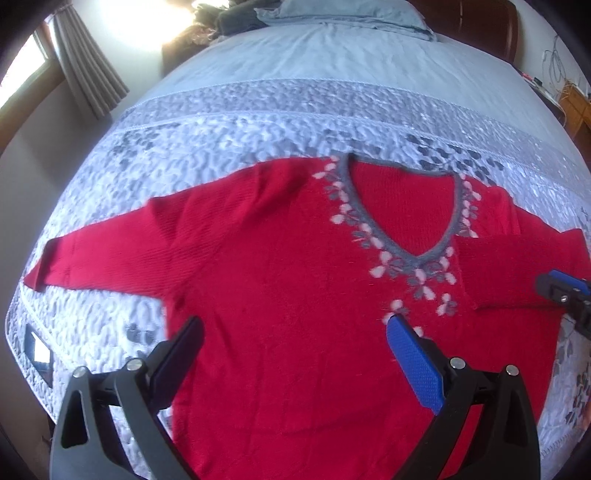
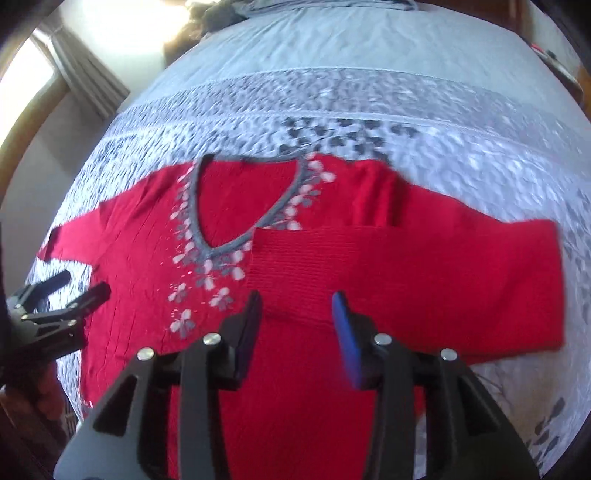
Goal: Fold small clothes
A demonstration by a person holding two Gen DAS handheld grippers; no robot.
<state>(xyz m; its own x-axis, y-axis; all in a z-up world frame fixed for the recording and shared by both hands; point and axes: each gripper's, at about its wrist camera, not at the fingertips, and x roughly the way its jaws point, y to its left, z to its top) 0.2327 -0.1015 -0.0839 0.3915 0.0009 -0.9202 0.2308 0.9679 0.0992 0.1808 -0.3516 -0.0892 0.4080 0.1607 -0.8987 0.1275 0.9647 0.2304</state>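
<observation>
A red knit sweater [image 1: 280, 266] with a grey V-neck and pink-grey flower trim lies face up on the bed; it also shows in the right wrist view [image 2: 303, 369]. Its left sleeve [image 1: 103, 254] is spread out flat. Its right sleeve [image 2: 406, 266] is folded across the chest. My left gripper [image 1: 295, 325] hovers open and empty over the sweater's lower body. My right gripper [image 2: 295, 299] hovers open and empty over the folded sleeve's cuff end. Each gripper shows at the edge of the other's view: the right one in the left wrist view [image 1: 565, 291], the left one in the right wrist view [image 2: 70, 288].
The bed [image 1: 295, 110] has a light blue quilted cover with grey leaf patterns. Pillows [image 1: 332, 14] and dark clothes lie at the headboard. A curtained window [image 1: 74, 66] is at the left. A wooden desk with cables [image 1: 569, 99] stands at the right.
</observation>
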